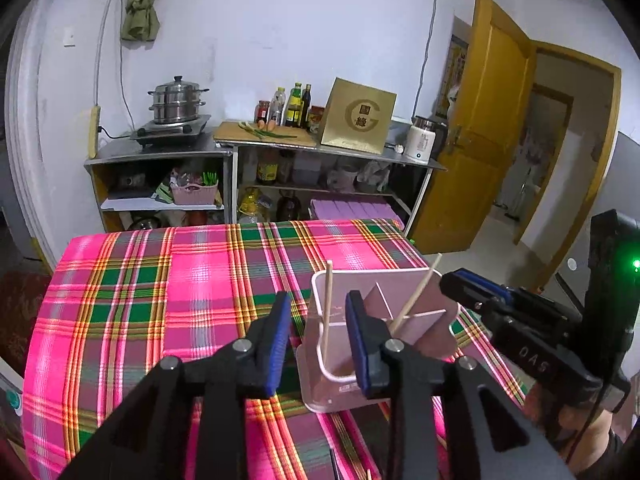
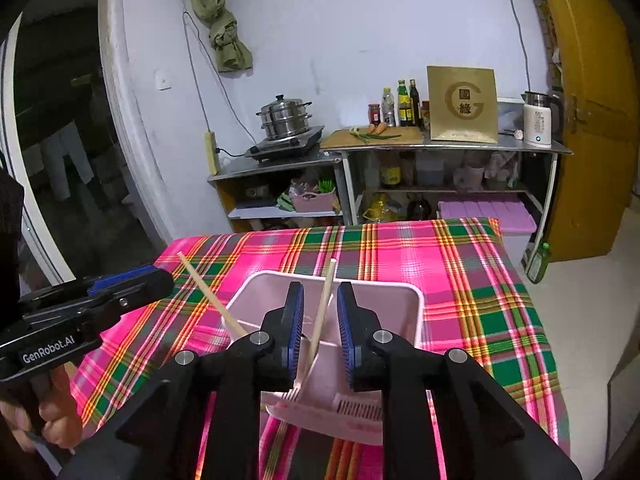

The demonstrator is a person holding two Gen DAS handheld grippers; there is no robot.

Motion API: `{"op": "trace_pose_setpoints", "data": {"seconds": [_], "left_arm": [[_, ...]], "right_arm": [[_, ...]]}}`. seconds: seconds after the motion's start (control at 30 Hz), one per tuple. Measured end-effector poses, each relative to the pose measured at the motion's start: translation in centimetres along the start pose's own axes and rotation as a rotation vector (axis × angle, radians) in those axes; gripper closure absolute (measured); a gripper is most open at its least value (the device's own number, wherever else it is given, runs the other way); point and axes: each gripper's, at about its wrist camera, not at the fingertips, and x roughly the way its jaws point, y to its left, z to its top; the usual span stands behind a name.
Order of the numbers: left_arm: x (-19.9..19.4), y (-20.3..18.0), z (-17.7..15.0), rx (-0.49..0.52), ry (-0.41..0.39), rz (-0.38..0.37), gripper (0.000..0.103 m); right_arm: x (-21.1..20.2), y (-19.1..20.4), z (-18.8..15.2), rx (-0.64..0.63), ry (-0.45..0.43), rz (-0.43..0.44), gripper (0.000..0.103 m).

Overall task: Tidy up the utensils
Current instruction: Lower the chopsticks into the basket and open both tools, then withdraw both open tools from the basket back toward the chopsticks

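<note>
A pink plastic utensil holder (image 1: 424, 332) with inner dividers stands on the plaid tablecloth (image 1: 160, 280); it also shows in the right wrist view (image 2: 400, 312). Two wooden chopsticks stand in it: one upright (image 1: 327, 308) and one leaning (image 1: 418, 294). In the right wrist view they are a left-leaning stick (image 2: 212, 296) and a stick (image 2: 323, 308) between my right fingers. My left gripper (image 1: 318, 344) is open, straddling the holder's left wall. My right gripper (image 2: 320, 332) is open around the chopstick without touching it, above the holder.
The table's far edge faces a metal shelf unit (image 1: 224, 152) with a steamer pot (image 1: 176, 104), bottles, a gold box (image 1: 360, 116) and a kettle. A yellow door (image 1: 480, 120) stands open at right. A green bottle (image 2: 538, 262) sits on the floor.
</note>
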Motion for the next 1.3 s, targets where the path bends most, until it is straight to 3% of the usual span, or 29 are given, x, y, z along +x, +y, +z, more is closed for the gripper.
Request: {"op": "trace_pose_setpoints", "data": {"seconds": [0.2, 0.47, 0.7, 1.03, 1.3], "left_arm": [[-4.6, 0.0, -3.2, -0.003, -0.051, -0.003, 0.072], [-10.3, -0.6, -8.9, -0.001, -0.095, 0.017, 0.071], [-14.3, -1.0, -14.3, -0.021, -0.116, 0.002, 0.067], [-16.2, -1.0, -20.4, -0.020, -0.075, 0.021, 0.067], [-15.9, -0.6, -22.8, -0.028, -0.036, 0.030, 0.067]], "right_arm": [[-4.8, 0.6, -1.7, -0.017, -0.048, -0.004, 0.085], [-12.0, 2.0, -7.0, -0.045, -0.085, 0.042, 0.084], [-16.0, 3.5, -12.3, -0.073, -0.071, 0.061, 0.084], [-19.1, 3.5, -18.2, -0.056, -0.033, 0.059, 0.084], [-18.8, 3.0, -20.4, -0.039, 0.002, 0.049, 0.084]]}}
